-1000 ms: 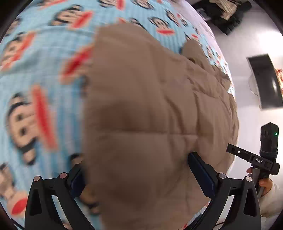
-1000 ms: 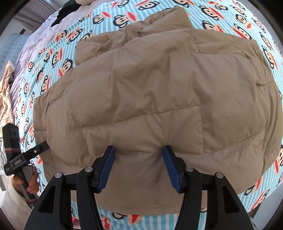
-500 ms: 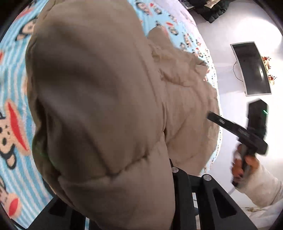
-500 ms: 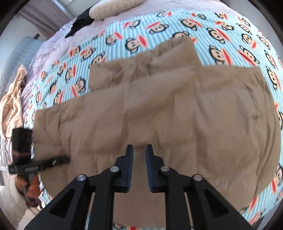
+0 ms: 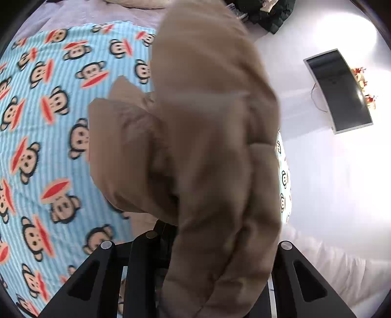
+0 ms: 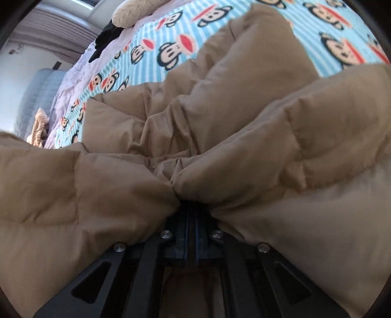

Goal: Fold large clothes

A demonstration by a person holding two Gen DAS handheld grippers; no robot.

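A tan quilted puffer jacket [image 5: 207, 146] lies on a bed with a blue striped monkey-print sheet [image 5: 44, 137]. My left gripper [image 5: 171, 234] is shut on the jacket's hem and holds it lifted, so the fabric drapes over the fingers and hides the tips. In the right wrist view the jacket [image 6: 220, 110] bunches up close to the camera. My right gripper [image 6: 191, 208] is shut on a pinch of its fabric, with the blue pads pressed together under the folds.
The monkey sheet [image 6: 156, 46] runs to the bed's far side, with a pillow [image 6: 136, 12] and dark clothes [image 6: 105, 41]. A monitor [image 5: 339, 90] stands on the white floor beside the bed. A dark clothes pile [image 5: 266, 14] lies at the far end.
Both grippers closed on the jacket hem and lifted it. The fabric rose and folded toward the far side, now filling both views. The right gripper is no longer seen from the left.
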